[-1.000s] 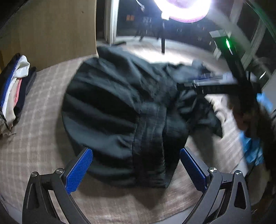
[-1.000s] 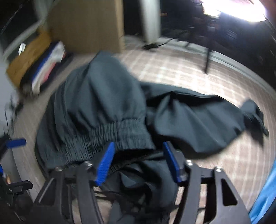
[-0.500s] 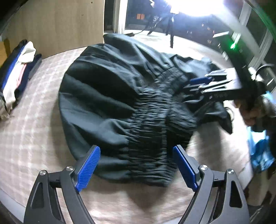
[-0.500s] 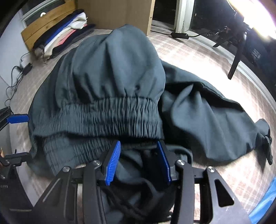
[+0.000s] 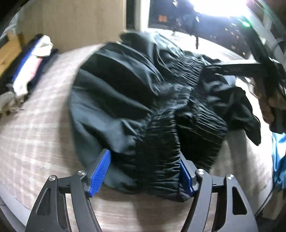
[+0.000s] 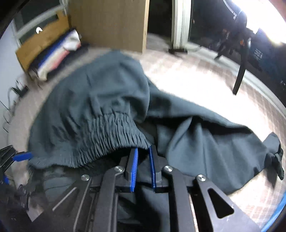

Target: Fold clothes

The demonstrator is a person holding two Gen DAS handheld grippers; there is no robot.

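On checked bedding, one dark trousers; both closing: left gripper around waistband, right gripper pinching it.

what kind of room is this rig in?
Probably a bedroom set up for recording. The dark trousers lie on a checked bed cover, a stack of folded clothes sits by a wooden headboard, and a bright studio light on a stand shines from behind.

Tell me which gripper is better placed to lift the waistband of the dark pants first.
Right. The right gripper is closing on the elastic waistband, its blue pads nearly together with fabric between them. The left gripper straddles the waistband but stands wide, also closing.
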